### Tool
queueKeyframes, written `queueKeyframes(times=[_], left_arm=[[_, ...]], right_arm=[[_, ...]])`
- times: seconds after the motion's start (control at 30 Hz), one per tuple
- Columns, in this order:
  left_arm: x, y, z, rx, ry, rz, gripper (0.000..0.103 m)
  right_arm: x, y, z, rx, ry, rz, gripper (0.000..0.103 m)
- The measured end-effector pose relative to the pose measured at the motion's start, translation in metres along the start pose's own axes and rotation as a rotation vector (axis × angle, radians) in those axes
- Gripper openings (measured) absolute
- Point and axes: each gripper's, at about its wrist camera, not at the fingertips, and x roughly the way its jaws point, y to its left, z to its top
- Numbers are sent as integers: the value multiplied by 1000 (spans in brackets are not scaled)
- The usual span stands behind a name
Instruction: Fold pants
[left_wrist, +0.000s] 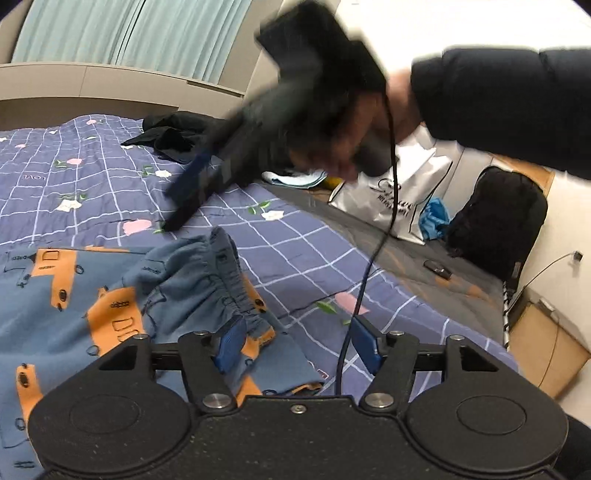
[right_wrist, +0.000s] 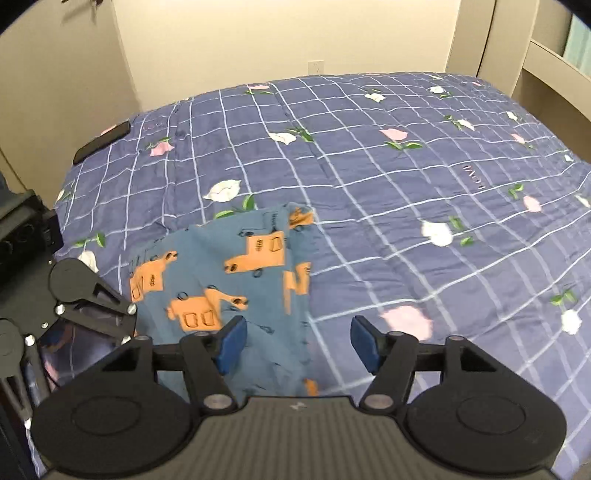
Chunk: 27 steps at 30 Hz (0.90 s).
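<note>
Blue pants (left_wrist: 110, 295) with orange print are lying bunched on my checked bedspread (right_wrist: 369, 166), waistband up, while I am holding left gripper (left_wrist: 299, 345) and right gripper (right_wrist: 299, 341) above them, both jaws apart and gripping nothing

The quilt (left_wrist: 92, 177) carries the word "LOVE" stitched in dull pink; in the left wrist view it stands upside down near the left edge, beside a flower; in the right wrist view the quilt (right_wrist: 369, 166) shows the same word twice, once on its side at the right, once faint and tilted near the far left corner; the white bag (left_wrist: 399, 192) on the floor by the bed bears dark print, a looping script line over a line of capitals, both too blurred to read; the pants (left_wrist: 74, 288) show only drawn shapes, no letters.
</note>
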Motion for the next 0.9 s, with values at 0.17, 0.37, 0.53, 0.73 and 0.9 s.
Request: queueKeyframes(times=[0.17,0.37,0.53,0.73,0.9], left_arm=[[-18,29,-3,-45,21,90,72],[-19,33,-21,-31,132,85,76],[-36,31,-22,-28,117,55,76],[-53,65,-13,-158,80,185,81],[-51,66,-24,-101,165,202,81]], right_arm=[[33,7,-35,28,157,-39,67],[6,11,-40,143,39,-104,71],[29,37,-39,158,25,-118,77],[18,61,-29,230,-173,-198,88],[53,69,-34,206,-40,-261,87]])
